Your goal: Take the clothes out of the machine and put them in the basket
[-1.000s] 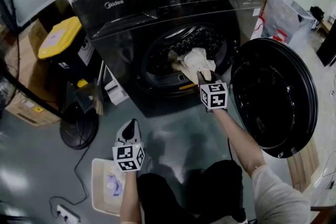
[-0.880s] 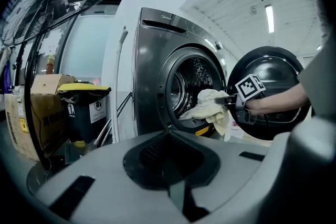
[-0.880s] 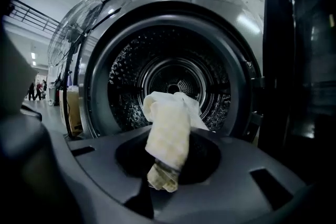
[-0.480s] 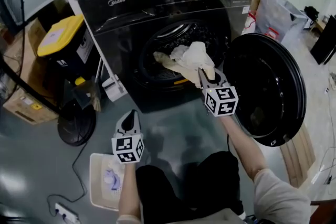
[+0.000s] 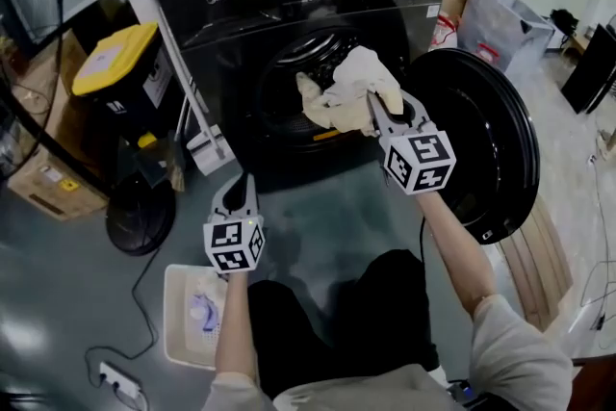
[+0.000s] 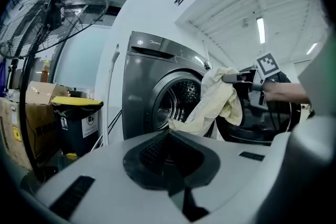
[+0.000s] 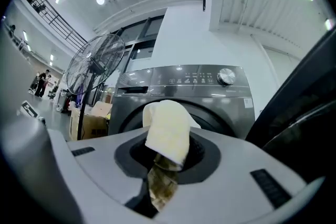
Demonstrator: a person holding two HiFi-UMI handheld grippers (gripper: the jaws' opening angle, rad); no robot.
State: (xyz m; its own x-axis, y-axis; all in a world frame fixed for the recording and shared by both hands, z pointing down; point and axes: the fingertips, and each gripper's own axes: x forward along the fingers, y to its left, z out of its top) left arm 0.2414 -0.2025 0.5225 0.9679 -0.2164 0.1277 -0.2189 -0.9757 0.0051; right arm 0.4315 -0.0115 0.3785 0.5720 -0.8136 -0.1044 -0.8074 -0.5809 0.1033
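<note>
The black front-loading washing machine (image 5: 241, 5) stands with its round door (image 5: 481, 140) swung open to the right. My right gripper (image 5: 373, 103) is shut on a cream cloth (image 5: 348, 89), holding it up in front of the drum opening (image 5: 289, 91); one end of the cloth still trails to the drum's rim. In the right gripper view the cloth (image 7: 165, 131) bulges from between the jaws. The left gripper view shows the cloth (image 6: 218, 102) hanging from the right gripper (image 6: 247, 78). My left gripper (image 5: 241, 190) is shut and holds nothing, low in front of the machine. The white basket (image 5: 178, 342) sits on the floor at lower left with a small pale garment inside.
A yellow-lidded black bin (image 5: 115, 63) and a cardboard box (image 5: 43, 178) stand left of the machine, with a fan's round base (image 5: 140, 221) and a white pole (image 5: 178, 82) nearby. A power strip (image 5: 120, 383) lies by the basket. A plastic bag (image 5: 491, 24) sits behind the door.
My right gripper has risen and pulled back from the drum, drawing the cream cloth out with it. The left gripper has lifted slightly.
</note>
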